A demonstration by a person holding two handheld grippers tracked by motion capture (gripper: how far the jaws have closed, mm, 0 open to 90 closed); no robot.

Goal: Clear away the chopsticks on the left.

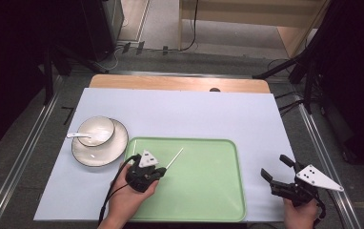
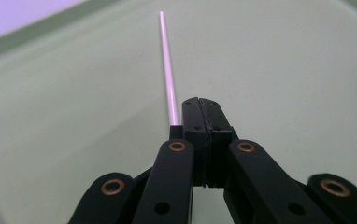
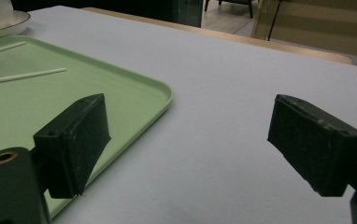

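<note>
Left claw (image 2: 199, 105) pinches a white stick (image 2: 167, 70) over the green tray (image 1: 208, 191); right claw (image 3: 190, 140) gapes wide.

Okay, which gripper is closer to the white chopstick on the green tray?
Left. The left gripper is at the chopstick, its jaws closed beside the near end; the right gripper hovers open off the tray's right edge.

The high view looks forward and down on the whole desk (image 1: 180, 109) from above. The left gripper view sits very close over the tray (image 2: 284, 70), looking along it. The right gripper view looks low across the desk; all three share the tray.
</note>
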